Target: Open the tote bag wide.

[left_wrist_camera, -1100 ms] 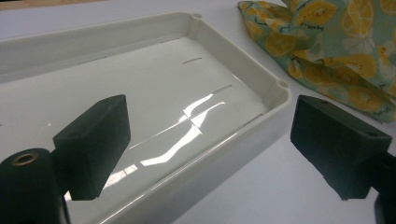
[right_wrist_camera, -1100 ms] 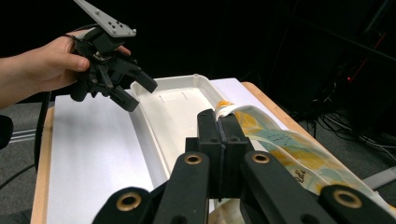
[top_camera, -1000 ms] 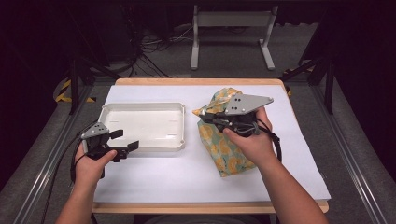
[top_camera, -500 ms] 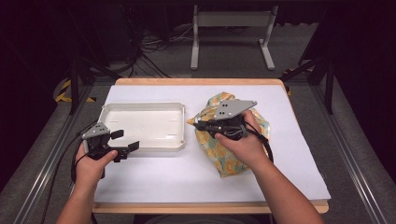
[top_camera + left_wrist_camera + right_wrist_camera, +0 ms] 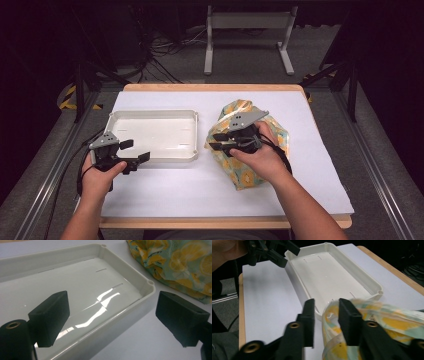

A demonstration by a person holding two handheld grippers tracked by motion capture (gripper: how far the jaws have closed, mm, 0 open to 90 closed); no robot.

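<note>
Crumpled lemon-print cloth (image 5: 250,150) on the tabletop (image 5: 310,165), beneath the right tongs (image 5: 216,141), whose jaws have just been opening, one fold between them; left tongs (image 5: 134,151) open, well apart.

At lower centre we see our right gripper (image 5: 326,315), jaws just opening, the lemon-print cloth (image 5: 372,322) beside one; a white tray (image 5: 372,282) lies above.

Table (image 5: 150,200): tray (image 5: 152,116), lemon-print bag (image 5: 250,175)
</note>
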